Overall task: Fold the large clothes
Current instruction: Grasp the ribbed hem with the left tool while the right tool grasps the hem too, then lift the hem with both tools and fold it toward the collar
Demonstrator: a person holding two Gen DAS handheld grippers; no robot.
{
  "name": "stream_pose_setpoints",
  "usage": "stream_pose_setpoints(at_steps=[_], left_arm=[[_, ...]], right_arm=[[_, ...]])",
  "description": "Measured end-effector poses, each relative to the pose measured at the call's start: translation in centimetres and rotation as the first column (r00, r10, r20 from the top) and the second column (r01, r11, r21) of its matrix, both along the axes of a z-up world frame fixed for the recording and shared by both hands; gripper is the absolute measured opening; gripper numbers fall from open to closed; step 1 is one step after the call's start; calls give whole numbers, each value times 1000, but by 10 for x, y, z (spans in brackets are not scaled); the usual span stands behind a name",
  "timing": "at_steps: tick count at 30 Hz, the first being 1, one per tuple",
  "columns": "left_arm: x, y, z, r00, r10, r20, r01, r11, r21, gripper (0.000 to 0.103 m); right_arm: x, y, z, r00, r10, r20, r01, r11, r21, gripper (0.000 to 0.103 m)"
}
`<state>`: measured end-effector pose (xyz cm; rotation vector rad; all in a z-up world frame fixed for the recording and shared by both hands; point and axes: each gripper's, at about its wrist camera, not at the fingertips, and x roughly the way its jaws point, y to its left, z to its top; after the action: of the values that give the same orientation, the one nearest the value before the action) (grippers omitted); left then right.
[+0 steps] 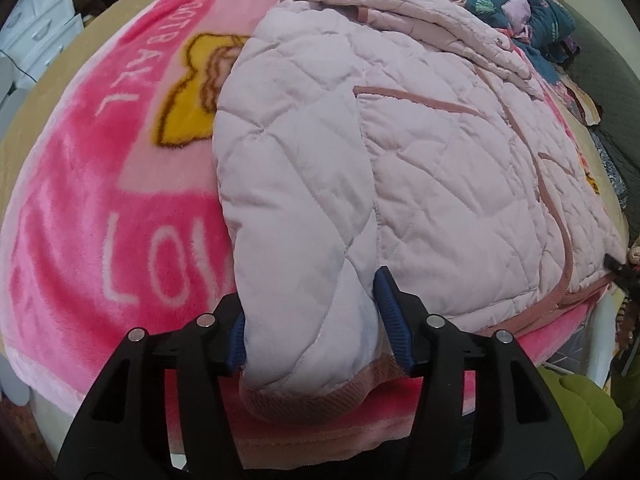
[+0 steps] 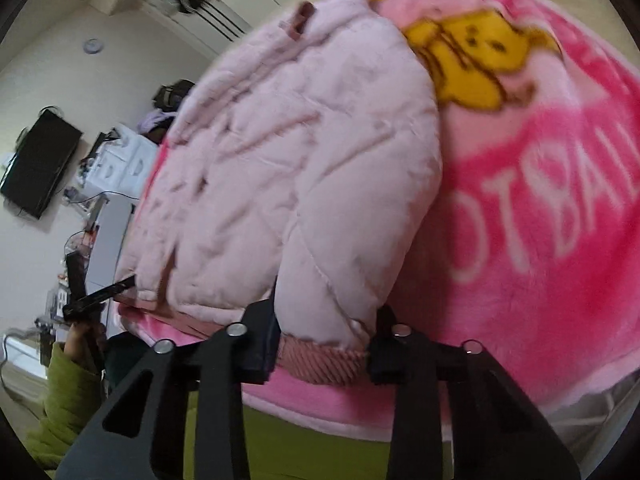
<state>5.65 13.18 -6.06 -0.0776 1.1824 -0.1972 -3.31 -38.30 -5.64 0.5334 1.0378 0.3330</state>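
Both jaws grip jacket (image 1: 420,152) cuffs; blanket (image 1: 80,200) reads "LOV", "FOOTBALL".

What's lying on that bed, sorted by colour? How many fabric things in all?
Pale pink: 1, the quilted jacket.
Bright pink: 1, the fleece blanket under it.
Dark blue patterned: 1, a bundle of cloth at the far corner; I cannot tell how many pieces it holds.
Total: 3.
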Motion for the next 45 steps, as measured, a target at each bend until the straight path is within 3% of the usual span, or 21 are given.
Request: stream_pose_setpoints(at_steps=[6,10,16,26,33,45], left_arm=[[-11,-22,12,995,-52,81,44,994,102,22],[-10,-22,25,992,-49,114,40,996,81,15],[-7,-21,59,980,-24,198,16,999,39,14],[14,-35,111,952,0,305,-8,1000,23,13],[27,-44,129,942,-10,336,-4,999,43,13],[62,-45,156,925,11,381,-18,1000,15,13]], right_arm=[[8,1,31,992,32,126,-34,999,16,24],[14,0,45,983,33,179,-36,999,13,23],[26,-2,71,962,41,271,-38,999,-14,22],[49,-10,104,924,1,382,-8,1000,17,22],[65,-15,119,905,-25,425,8,999,42,21],[95,-29,134,876,-76,477,45,996,76,21]])
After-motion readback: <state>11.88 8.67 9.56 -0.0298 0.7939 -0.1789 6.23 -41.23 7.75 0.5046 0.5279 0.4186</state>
